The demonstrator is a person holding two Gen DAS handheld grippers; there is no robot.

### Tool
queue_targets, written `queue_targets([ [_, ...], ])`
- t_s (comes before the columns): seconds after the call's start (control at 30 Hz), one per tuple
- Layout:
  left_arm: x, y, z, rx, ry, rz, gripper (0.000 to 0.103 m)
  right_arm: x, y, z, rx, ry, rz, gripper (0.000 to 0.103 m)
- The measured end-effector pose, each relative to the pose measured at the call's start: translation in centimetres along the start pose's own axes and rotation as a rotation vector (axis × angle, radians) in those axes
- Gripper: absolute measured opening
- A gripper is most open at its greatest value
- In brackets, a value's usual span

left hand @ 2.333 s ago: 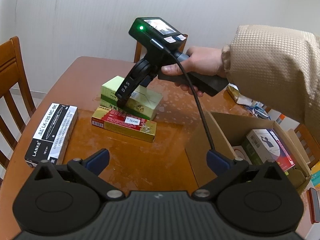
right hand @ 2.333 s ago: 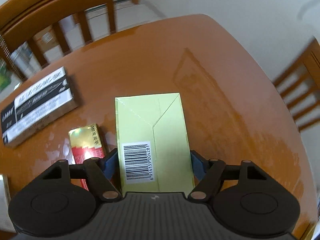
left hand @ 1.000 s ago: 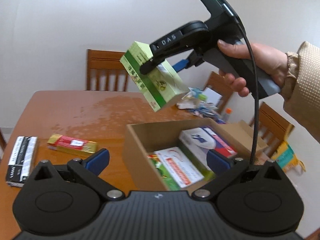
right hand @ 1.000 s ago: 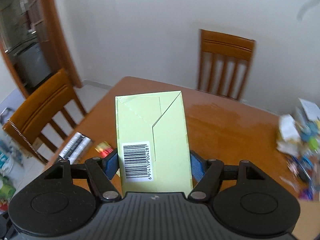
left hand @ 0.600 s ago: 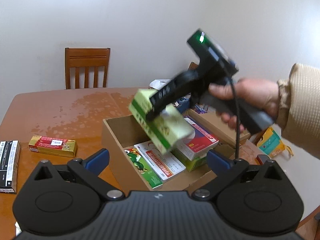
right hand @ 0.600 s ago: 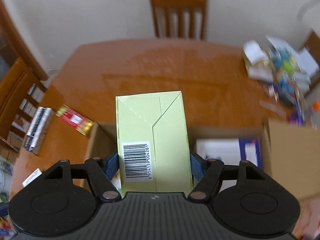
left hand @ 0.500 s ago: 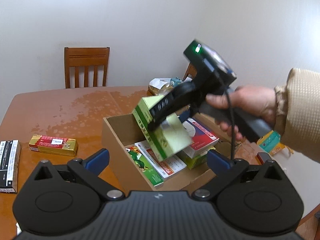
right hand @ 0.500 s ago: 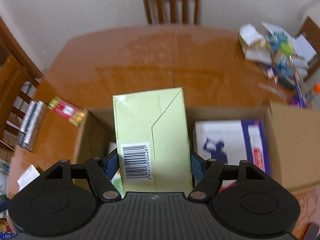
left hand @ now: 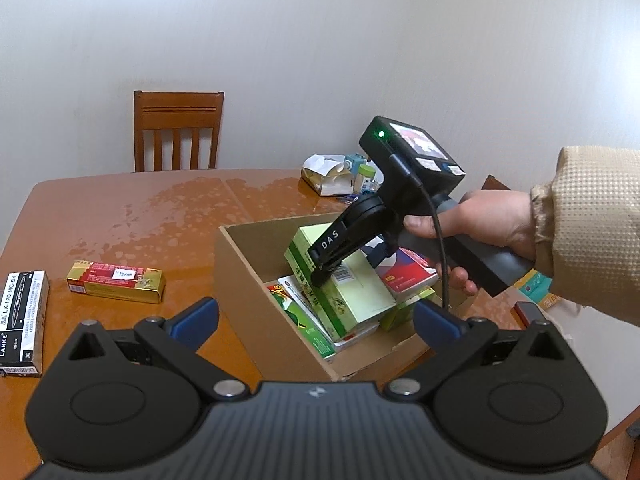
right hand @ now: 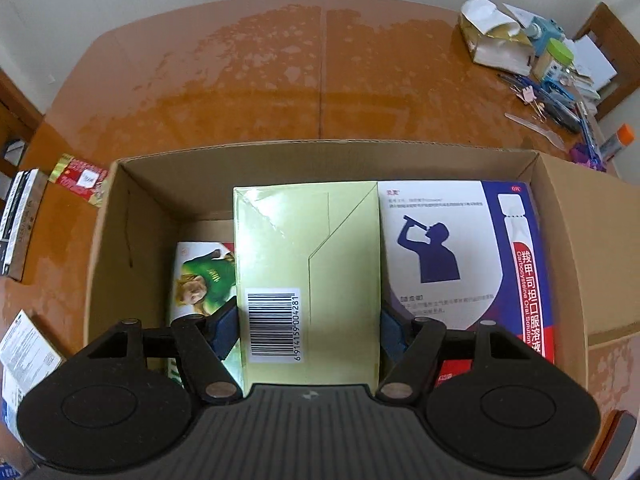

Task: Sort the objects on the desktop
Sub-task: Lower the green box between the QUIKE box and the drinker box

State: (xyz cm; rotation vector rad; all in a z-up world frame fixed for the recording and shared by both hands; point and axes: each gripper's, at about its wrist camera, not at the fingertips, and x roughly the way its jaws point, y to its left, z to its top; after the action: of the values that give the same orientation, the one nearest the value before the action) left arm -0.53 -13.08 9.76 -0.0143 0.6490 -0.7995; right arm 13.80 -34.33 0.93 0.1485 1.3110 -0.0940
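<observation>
Right gripper [right hand: 309, 330] jaws clamped on green box [right hand: 308, 272], down inside cardboard box [left hand: 256, 280] atop other packs. Left gripper [left hand: 316, 316] jaws wide apart, empty. Red box [left hand: 116, 282] on table [left hand: 140, 216].

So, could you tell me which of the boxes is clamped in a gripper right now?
The pale green box with the barcode, between the right gripper's pads over the cardboard carton. The red-and-gold box and black-and-white pen box lie on the table.
</observation>
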Motion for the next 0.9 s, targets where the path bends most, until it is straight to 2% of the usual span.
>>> queue_targets([
  [0.23, -0.3, 0.1, -0.1, 0.003, -0.001, 0.000, 0.103, 1.2, 0.3, 0.5, -0.016, 0.048, -0.021, 0.074],
  [0.9, -0.7, -0.7, -0.4, 0.003, 0.010, 0.005, 0.103, 1.7, 0.1, 1.0, -0.014, 0.039, -0.017, 0.074],
])
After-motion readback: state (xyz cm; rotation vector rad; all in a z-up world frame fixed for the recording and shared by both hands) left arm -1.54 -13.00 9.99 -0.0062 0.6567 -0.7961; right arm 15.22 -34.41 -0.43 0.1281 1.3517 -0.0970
